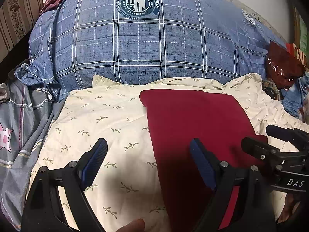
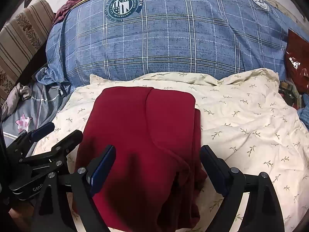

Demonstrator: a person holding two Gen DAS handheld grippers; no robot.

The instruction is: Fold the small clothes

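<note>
A dark red garment (image 2: 143,127) is laid flat on a cream sheet (image 2: 251,119) printed with small green sprigs. In the right wrist view it is seen folded over itself: one layer lies across another, a curved edge runs down its middle, and a narrower strip shows along its right side. Its far corners are rounded and its near end is bunched slightly between the fingers of the right gripper (image 2: 157,161).

The right gripper is held above the near part of the garment with its jaws spread wide, one blue-padded finger over the cloth and the other at its right edge; nothing is held between them. The left gripper (image 1: 148,150) is likewise spread wide and holds nothing (its right finger is over the garment's left part, its left finger over the bare sheet). Each gripper is seen at the edge of the other's view, close beside it.

Behind the sheet a large blue checked pillow (image 1: 139,42) with a round badge is propped. A grey cloth (image 1: 21,119) with a pink star lies to the left, and a dark red plastic bag (image 1: 280,63) is seen at the right.
</note>
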